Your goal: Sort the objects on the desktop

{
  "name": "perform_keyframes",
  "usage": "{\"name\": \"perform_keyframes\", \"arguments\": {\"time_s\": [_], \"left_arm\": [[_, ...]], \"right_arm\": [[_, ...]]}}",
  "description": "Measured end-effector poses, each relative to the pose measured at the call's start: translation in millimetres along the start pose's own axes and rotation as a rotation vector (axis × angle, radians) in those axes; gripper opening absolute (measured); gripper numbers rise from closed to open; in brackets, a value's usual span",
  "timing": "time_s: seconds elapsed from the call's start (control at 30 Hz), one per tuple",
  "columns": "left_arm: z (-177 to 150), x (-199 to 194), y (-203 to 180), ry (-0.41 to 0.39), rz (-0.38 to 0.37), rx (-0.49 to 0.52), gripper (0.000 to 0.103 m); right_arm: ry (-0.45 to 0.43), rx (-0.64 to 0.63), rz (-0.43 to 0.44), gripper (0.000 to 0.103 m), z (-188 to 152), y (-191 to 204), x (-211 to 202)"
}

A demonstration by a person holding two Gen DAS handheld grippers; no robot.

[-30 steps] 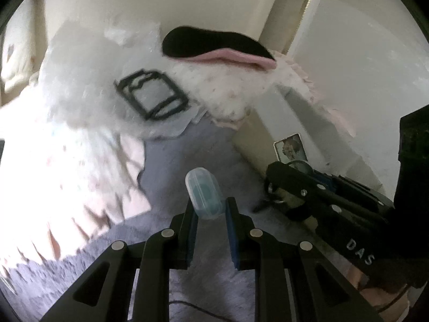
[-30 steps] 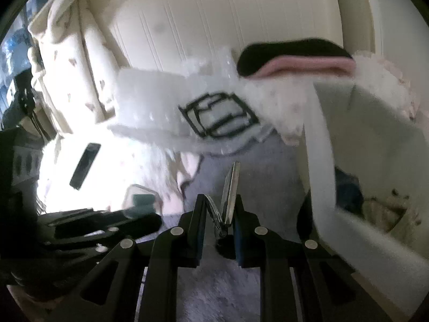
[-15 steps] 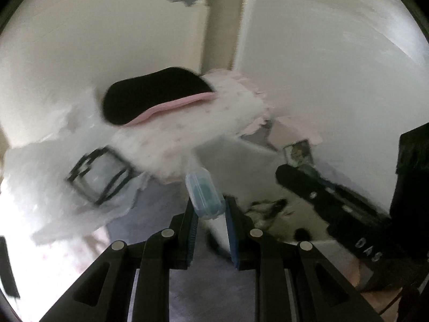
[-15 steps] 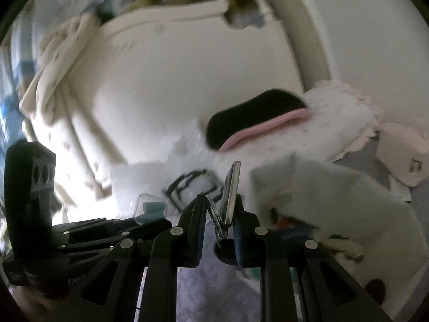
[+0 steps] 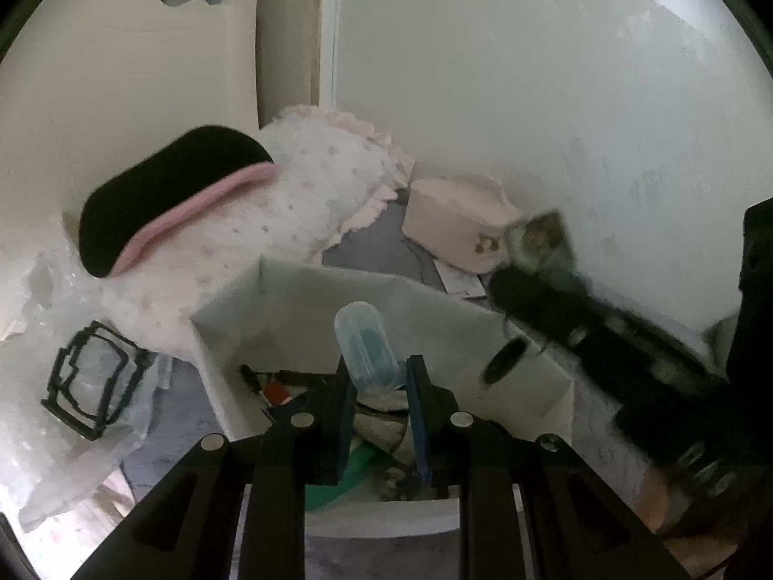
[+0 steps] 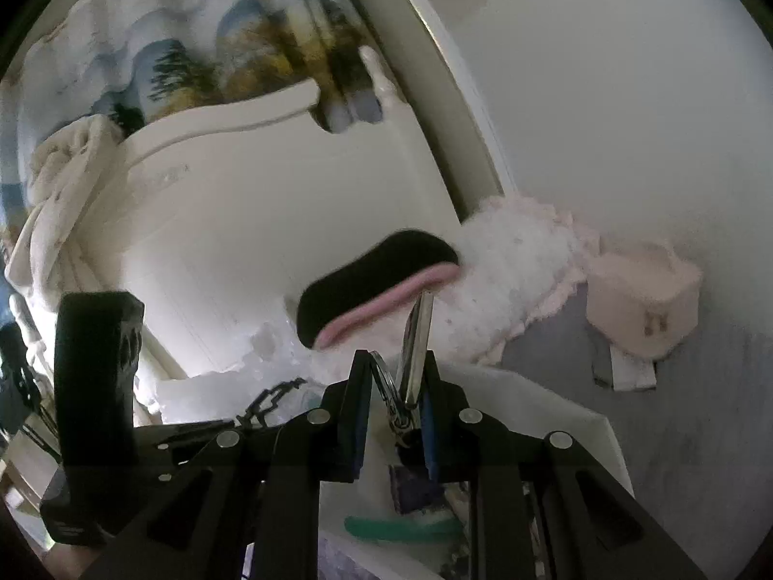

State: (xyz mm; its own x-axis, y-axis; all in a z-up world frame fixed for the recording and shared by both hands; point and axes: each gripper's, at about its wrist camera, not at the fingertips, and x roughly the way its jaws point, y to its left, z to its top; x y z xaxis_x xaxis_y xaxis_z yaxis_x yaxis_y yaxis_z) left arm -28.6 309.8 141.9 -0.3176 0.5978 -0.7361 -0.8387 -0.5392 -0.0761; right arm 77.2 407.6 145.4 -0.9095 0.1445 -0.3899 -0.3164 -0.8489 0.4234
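at the far left of the left wrist view a clear plastic bag (image 5: pixel 72 386) with a black printed outline lies on the bed, and just beside it stands an open white box (image 5: pixel 270 299) already holding mixed small items, a green piece among them. the left tongs (image 5: pixel 379 382) are closed on a small translucent blue case (image 5: pixel 367 348), which is gripped near its lower end and stands up out of the jaws, directly over the box's opening. to the right the right tongs (image 6: pixel 393 382) are clamped on a flat metal-edged item with a key ring (image 6: pixel 413 353); what it is exactly cannot be told, and it too is held above the box, whose near rim (image 6: pixel 555 406) shows below the jaws. the step in hand is judged to be the dropping of both items into the box. it is best done if each pair of tongs is brought lower and well inside the walls before the jaws are parted, so that nothing bounces off a rim onto the grey cover of the bed (image 6: pixel 700 435). the case is smooth and rounded and is likely to roll, so a low release is advised; the two releases are better made one after the other, since the tongs are near each other. the pink pouch (image 5: pixel 459 222) by the wall is well apart and need not be disturbed.
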Motion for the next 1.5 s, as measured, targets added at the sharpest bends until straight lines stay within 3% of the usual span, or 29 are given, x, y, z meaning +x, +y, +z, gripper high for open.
{"name": "perform_keyframes", "arguments": {"time_s": [0.13,0.3,0.33,0.37,0.4,0.43,0.5,0.8,0.93,1.03,1.13,1.23,1.5], "left_arm": [[-7.4,19.1,2.2,0.057,0.017,-0.002,0.018],[-15.9,32.6,9.5,0.095,0.04,-0.019,0.019],[-17.0,33.9,11.0,0.098,0.047,-0.027,0.023],[-17.6,36.5,12.8,0.112,0.055,-0.037,0.033],[-17.9,39.1,13.7,0.128,0.071,-0.043,0.067],[-18.9,38.0,14.0,0.118,0.096,-0.042,0.082],[-19.6,30.3,12.3,0.068,0.084,-0.031,0.082],[-26.1,23.1,16.3,0.069,0.093,-0.038,0.082],[-32.9,29.0,14.9,0.087,0.125,0.002,0.082],[-38.5,36.4,10.2,0.113,0.16,0.051,0.082],[-40.2,35.0,11.5,0.104,0.14,0.021,0.081],[-41.0,29.2,14.0,0.091,0.125,0.003,0.082],[-48.4,29.9,14.5,0.109,0.19,0.0,0.082]], "right_arm": [[0.092,-0.021,-0.084,0.019,-13.9,-11.5,19.0],[0.128,-0.002,-0.088,0.019,-22.1,-22.8,24.2],[0.135,-0.003,-0.088,0.019,-23.6,-22.9,26.0],[0.142,-0.005,-0.089,0.019,-24.7,-23.0,27.6],[0.148,-0.009,-0.091,0.019,-25.8,-23.0,29.1],[0.157,-0.015,-0.094,0.019,-26.9,-22.3,30.6],[0.17,-0.02,-0.096,0.019,-28.3,-22.2,34.2],[0.228,-0.037,-0.113,0.019,-33.7,-19.0,39.2],[0.307,-0.02,-0.112,0.019,-39.1,-21.3,44.7],[0.42,-0.001,-0.119,0.027,-47.5,-25.6,54.6],[0.438,-0.015,-0.182,0.056,-51.7,-28.3,57.0],[0.427,0.009,-0.168,0.058,-51.0,-33.7,56.7],[0.447,-0.011,-0.159,0.058,-51.0,-28.4,64.0]]}}
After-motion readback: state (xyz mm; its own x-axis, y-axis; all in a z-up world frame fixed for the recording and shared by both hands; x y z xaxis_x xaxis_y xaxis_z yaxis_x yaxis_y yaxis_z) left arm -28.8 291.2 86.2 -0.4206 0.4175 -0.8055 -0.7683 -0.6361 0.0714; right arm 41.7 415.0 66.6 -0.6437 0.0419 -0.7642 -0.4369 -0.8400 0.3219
